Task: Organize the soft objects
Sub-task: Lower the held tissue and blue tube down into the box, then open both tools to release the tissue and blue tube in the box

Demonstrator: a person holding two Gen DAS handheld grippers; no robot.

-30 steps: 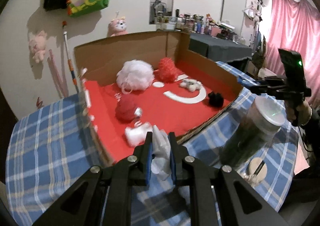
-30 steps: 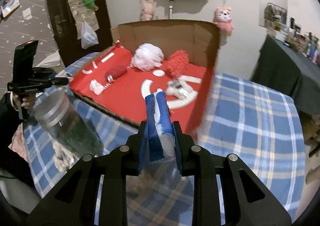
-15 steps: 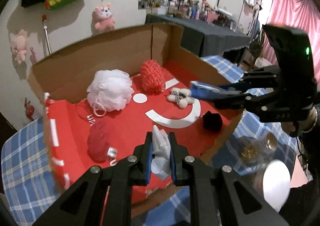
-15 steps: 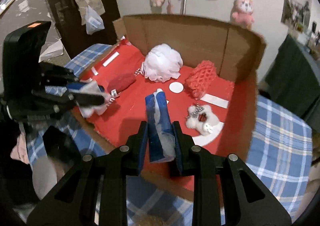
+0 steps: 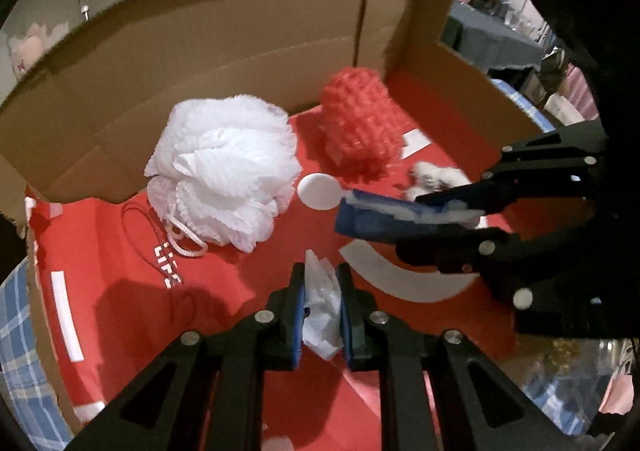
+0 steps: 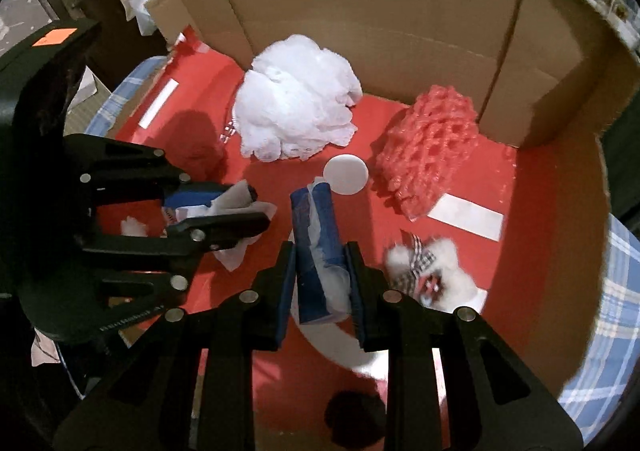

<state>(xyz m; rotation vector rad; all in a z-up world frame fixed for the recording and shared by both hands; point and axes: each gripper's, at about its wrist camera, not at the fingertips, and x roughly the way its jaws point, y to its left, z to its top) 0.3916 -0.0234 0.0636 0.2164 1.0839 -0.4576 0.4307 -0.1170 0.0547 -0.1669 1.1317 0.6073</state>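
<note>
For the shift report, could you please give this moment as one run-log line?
left gripper: shut on white tissue | right gripper: shut on blue pack | both above cardboard box

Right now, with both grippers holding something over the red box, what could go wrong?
1. The left gripper and right gripper hang close together, so they may collide.
2. The blue tissue pack, if released here, might land on the small white plush.
3. The crumpled white tissue is light and could cling to a gripper pad.
</note>
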